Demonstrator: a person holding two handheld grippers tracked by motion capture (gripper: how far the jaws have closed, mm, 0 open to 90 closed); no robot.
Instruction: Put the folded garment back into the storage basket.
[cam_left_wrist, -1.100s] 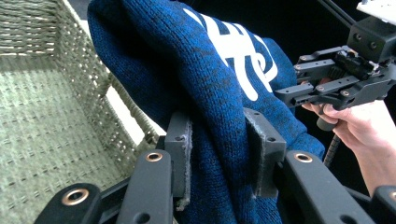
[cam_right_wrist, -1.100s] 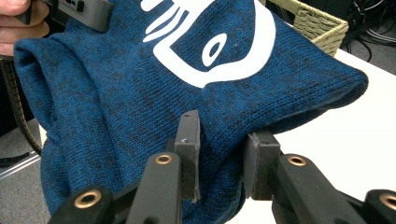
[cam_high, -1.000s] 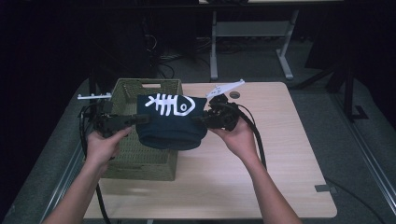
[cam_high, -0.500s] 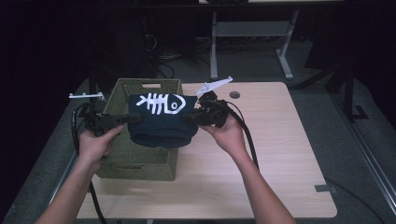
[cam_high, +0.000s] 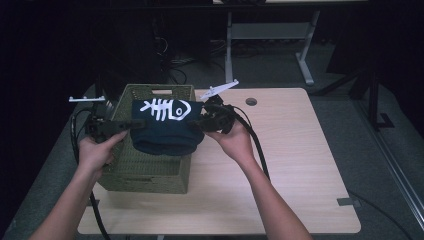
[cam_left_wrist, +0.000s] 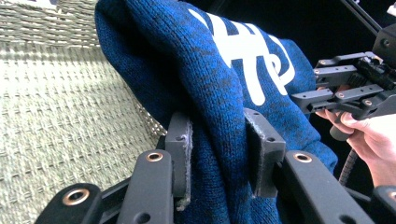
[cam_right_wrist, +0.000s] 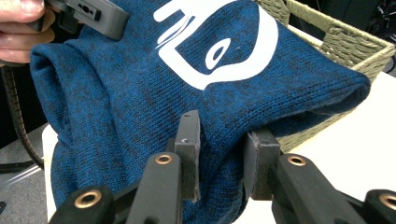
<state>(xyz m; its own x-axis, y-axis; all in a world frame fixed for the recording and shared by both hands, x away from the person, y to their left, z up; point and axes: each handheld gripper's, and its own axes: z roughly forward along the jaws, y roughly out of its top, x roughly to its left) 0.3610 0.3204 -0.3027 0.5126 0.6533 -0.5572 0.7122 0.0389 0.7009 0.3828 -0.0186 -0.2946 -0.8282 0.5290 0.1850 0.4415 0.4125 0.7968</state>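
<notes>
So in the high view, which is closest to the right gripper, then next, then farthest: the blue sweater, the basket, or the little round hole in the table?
From the right gripper:
1. Blue sweater, clamped in its jaws.
2. Basket, just below and to its left.
3. Round hole, farther back on the table's right side.

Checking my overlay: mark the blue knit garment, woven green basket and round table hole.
Blue knit garment (cam_high: 167, 135): high view, folded front.
Woven green basket (cam_high: 145, 172): high view, near wall.
Round table hole (cam_high: 251, 101): high view, centre.
</notes>
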